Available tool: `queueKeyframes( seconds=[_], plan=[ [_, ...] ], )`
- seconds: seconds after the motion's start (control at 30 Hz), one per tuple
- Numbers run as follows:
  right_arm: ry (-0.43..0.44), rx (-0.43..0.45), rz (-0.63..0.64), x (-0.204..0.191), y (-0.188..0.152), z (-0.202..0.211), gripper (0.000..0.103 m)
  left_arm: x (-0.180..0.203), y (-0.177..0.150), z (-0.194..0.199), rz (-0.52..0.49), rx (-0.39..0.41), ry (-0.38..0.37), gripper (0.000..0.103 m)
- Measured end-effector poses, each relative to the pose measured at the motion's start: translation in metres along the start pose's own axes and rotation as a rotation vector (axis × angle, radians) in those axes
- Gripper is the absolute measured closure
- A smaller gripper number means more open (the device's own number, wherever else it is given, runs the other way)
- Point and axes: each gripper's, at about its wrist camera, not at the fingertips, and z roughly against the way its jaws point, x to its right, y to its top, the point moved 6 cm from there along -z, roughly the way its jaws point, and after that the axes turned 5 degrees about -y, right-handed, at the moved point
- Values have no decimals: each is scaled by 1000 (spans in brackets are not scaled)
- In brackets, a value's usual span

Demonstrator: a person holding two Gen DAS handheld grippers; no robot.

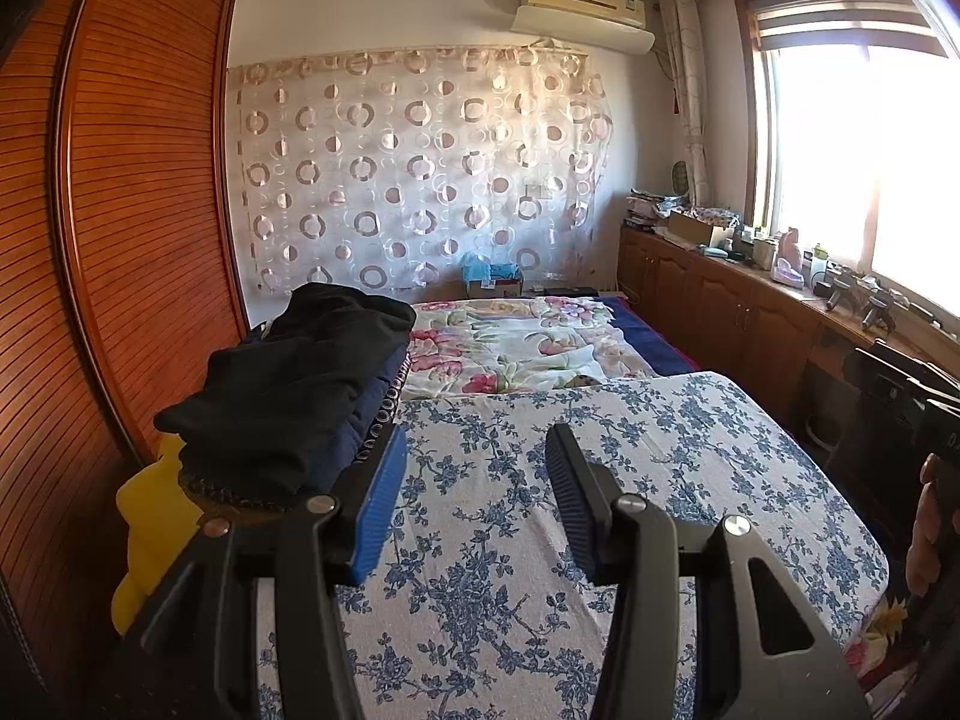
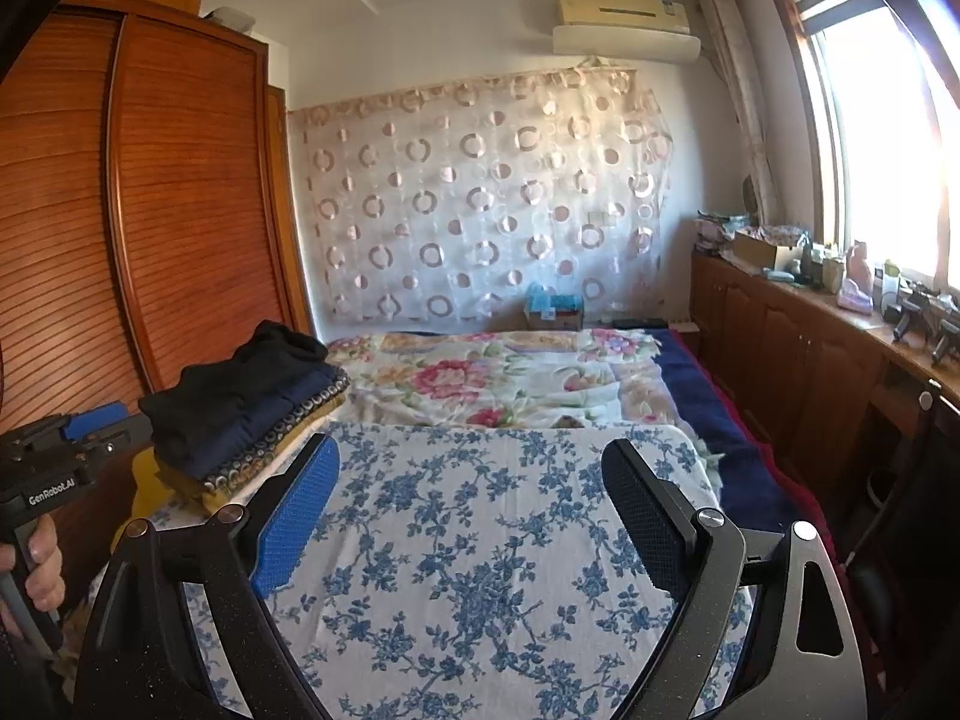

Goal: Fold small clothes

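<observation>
A stack of folded clothes (image 1: pixel 288 396) sits at the left edge of the bed, black garment on top, navy and patterned ones under it; the same stack (image 2: pixel 246 414) shows in the right wrist view. The blue-flowered white sheet (image 1: pixel 540 540) covers the near bed, bare in front of both grippers. My left gripper (image 1: pixel 474 450) hovers over the sheet just right of the stack, jaws partly apart, nothing between them. My right gripper (image 2: pixel 474 468) stands wide open over the same sheet (image 2: pixel 480 540), holding nothing. The left gripper's body (image 2: pixel 54 468) and a hand show at the far left.
A pink-flowered blanket (image 1: pixel 516 342) lies beyond the sheet. A wooden wardrobe (image 1: pixel 120 180) runs along the left. A low wooden cabinet (image 1: pixel 750 312) with clutter lines the right under the window. A yellow item (image 1: pixel 156 528) lies beside the stack.
</observation>
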Motion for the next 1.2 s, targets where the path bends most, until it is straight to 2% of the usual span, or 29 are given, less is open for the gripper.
queueKeyframes(
  seconds=[1.2],
  plan=[
    [-1, 2, 0, 0, -1, 0, 12, -2, 2, 3, -4, 6, 4, 54]
  ],
)
